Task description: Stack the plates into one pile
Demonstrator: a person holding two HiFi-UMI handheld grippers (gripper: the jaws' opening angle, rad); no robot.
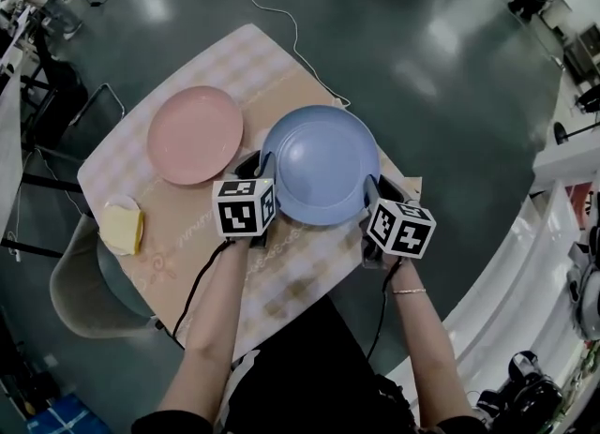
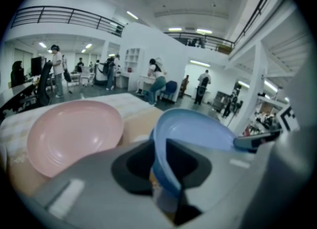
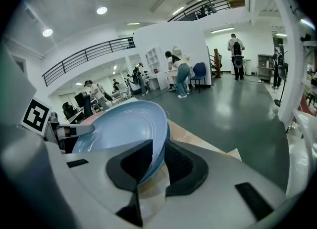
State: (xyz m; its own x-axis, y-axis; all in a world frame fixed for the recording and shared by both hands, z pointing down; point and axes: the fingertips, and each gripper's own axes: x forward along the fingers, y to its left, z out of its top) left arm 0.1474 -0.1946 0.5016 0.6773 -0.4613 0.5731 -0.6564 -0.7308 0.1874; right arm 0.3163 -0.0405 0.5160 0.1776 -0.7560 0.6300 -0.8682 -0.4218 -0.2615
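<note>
Blue plate point(image 1: 322, 164), two-claw hold
My left claw point(image 1: 263, 179) and right claw point(image 1: 371, 200) grip opposite rims to hold it level — likely bound for the pink plate point(image 1: 195, 134), left

The blue plate point(image 1: 321, 165) is round and shallow, with a faint ring inside its rim. It sits right side up at the centre of the head view, its near rim clamped at lower left by the left gripper point(image 1: 259, 172) and at lower right by the right gripper point(image 1: 372, 195). The pink plate point(image 1: 195, 134), same shape, lies flat on the table just to its left, not touching it.
</note>
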